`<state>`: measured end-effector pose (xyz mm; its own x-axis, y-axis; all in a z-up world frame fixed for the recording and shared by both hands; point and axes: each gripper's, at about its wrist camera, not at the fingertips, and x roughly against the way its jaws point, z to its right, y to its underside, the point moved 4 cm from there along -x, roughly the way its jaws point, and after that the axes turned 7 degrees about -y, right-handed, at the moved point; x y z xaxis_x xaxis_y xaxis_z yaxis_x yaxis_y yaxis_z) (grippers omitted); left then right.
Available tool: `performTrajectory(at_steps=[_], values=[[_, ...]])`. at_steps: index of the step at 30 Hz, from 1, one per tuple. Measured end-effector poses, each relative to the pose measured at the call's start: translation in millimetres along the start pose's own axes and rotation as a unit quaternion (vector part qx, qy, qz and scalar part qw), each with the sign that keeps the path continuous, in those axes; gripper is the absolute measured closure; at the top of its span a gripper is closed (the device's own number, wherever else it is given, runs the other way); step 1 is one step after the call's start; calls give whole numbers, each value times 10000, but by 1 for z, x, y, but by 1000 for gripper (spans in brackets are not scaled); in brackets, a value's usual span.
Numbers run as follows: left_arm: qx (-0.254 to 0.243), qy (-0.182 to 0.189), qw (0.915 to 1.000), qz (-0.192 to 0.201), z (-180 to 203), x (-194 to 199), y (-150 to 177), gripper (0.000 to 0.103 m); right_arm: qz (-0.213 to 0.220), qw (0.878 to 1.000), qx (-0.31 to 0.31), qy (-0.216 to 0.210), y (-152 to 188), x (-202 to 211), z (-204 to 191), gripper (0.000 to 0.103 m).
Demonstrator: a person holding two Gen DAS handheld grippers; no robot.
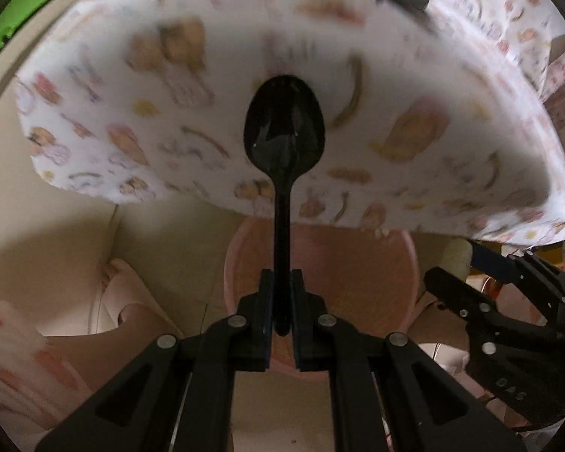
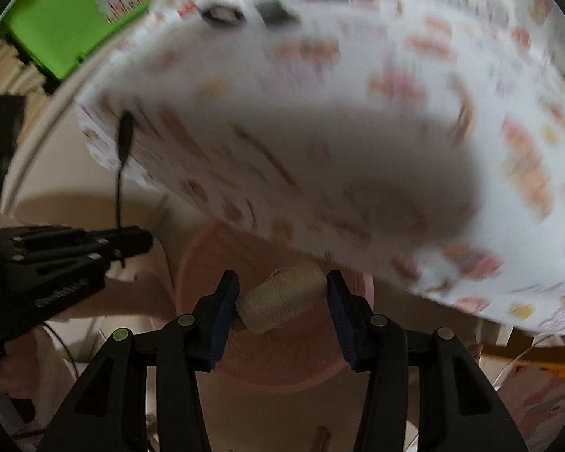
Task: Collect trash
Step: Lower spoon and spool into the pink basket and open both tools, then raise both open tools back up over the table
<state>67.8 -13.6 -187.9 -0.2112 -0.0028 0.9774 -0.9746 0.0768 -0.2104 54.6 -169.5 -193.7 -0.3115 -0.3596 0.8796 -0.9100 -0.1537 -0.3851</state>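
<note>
Jaws of the left gripper (image 1: 281, 301) clamp a black plastic spoon (image 1: 284, 128) by its handle; the right gripper (image 2: 282, 293) pinches a beige thread spool (image 2: 282, 293). Both hang over a round pink bin (image 2: 282, 358) below the patterned table (image 2: 358, 75) edge. I judge the drop is next, needing both jaws opened.

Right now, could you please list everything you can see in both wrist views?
Spoon: one, black, clamped by its handle in the left gripper.
Thread spool: one, beige, clamped in the right gripper.
Bin: one, pink, on the floor below both grippers.
Tablecloth: one, white with a pastel print, over the table edge above the bin.
Green item: one, with a daisy print, beyond the table.
Left gripper: black, shut.
Right gripper: black, closed on the spool.
</note>
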Motion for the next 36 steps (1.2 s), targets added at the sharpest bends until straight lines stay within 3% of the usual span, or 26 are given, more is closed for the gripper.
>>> performTrajectory(at_steps=[5, 8, 13, 15, 16, 17, 19, 25, 36], values=[[-26, -468, 9980, -417, 2, -37, 0, 96, -406, 9988, 192, 197, 9, -25, 5, 53], [44, -231, 9978, -622, 2, -43, 4, 96, -638, 9975, 146, 276, 16, -40, 13, 53], [-6, -224, 9965, -801, 5, -52, 10, 96, -900, 9956, -4, 255, 29, -55, 21, 53], [93, -170, 9958, -899, 4, -53, 13, 83, -886, 9955, 59, 317, 27, -58, 23, 51], [138, -168, 9959, -883, 4, -54, 12, 67, -886, 9955, 75, 340, 28, -57, 24, 50], [211, -236, 9963, -805, 0, -52, 11, 55, -878, 9955, 57, 354, 27, -55, 23, 46], [253, -462, 9962, -698, -5, -48, 6, 44, -772, 9964, -27, 343, 24, -49, 26, 40], [419, -460, 9974, -374, -10, -28, -3, 42, -383, 9982, -165, 428, 3, -34, 32, 34], [400, -618, 9946, 736, -18, 28, -16, 36, 488, 9982, 188, 306, -5, 34, 13, 34]])
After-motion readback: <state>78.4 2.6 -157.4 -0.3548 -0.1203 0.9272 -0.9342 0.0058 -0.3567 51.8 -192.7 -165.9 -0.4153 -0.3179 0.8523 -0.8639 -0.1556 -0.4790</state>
